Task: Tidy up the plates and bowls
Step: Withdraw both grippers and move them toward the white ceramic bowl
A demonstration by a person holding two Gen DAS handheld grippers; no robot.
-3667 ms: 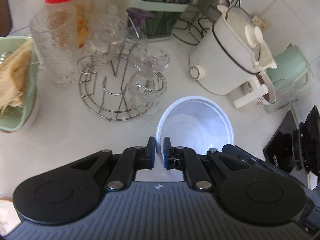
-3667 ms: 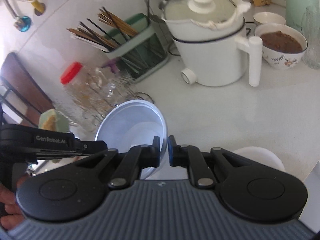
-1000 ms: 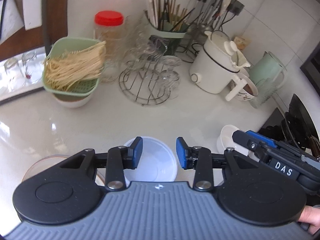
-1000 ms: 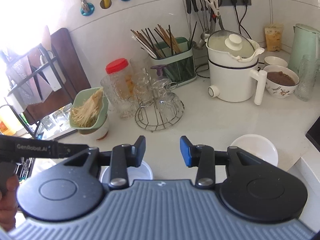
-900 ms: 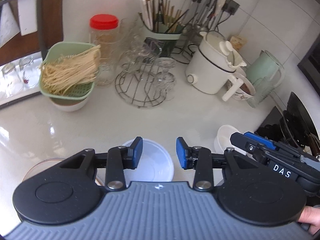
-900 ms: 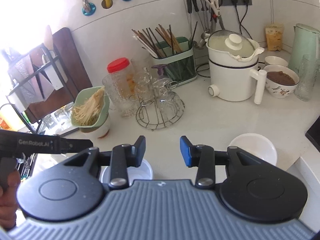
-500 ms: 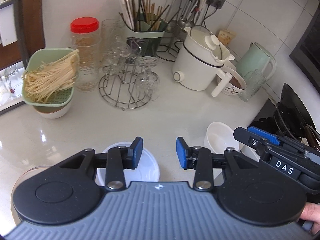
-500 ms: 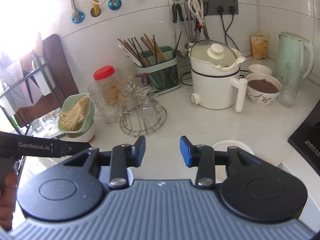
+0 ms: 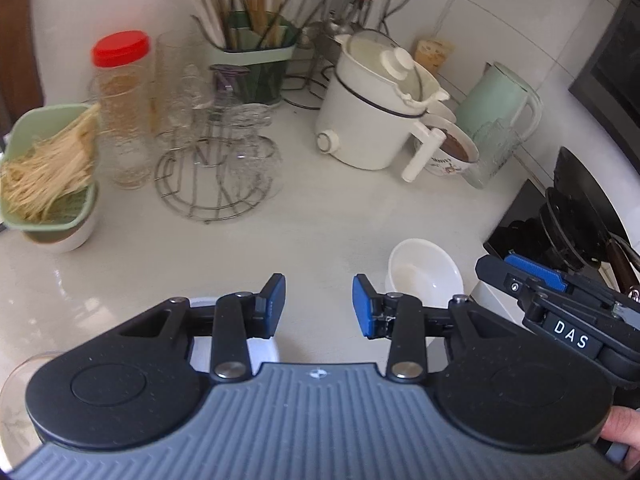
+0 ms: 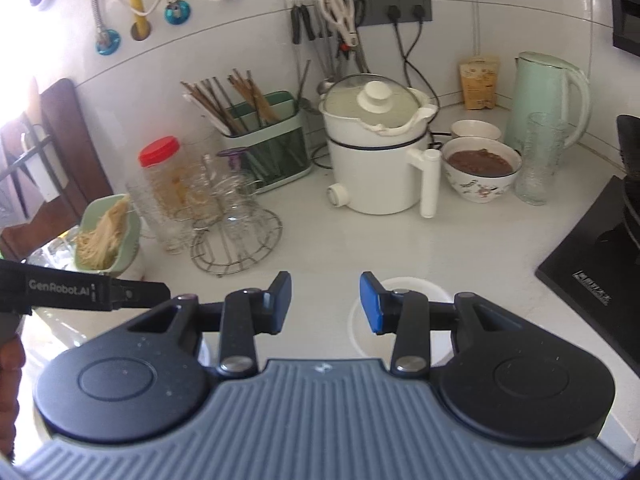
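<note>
My left gripper (image 9: 319,305) is open and empty above the white counter. A white plastic bowl (image 9: 262,350) sits on the counter under its left finger, mostly hidden. A small white ceramic bowl (image 9: 424,273) sits to the right, just past the right finger. My right gripper (image 10: 325,303) is open and empty; the same ceramic bowl (image 10: 404,286) lies behind its right finger. The right gripper's body shows in the left wrist view (image 9: 560,320).
At the back stand a white electric pot (image 10: 376,168), a bowl of brown food (image 10: 480,172), a green kettle (image 10: 548,96), a wire rack of glasses (image 10: 236,236), a red-lidded jar (image 10: 164,184), a green basket of noodles (image 10: 106,236), and a chopstick holder (image 10: 264,148). A black stove (image 10: 600,272) is at right.
Both grippers let go of the white plastic bowl, which now rests on the counter. Both have since pulled back and up, and swung right toward the ceramic bowl.
</note>
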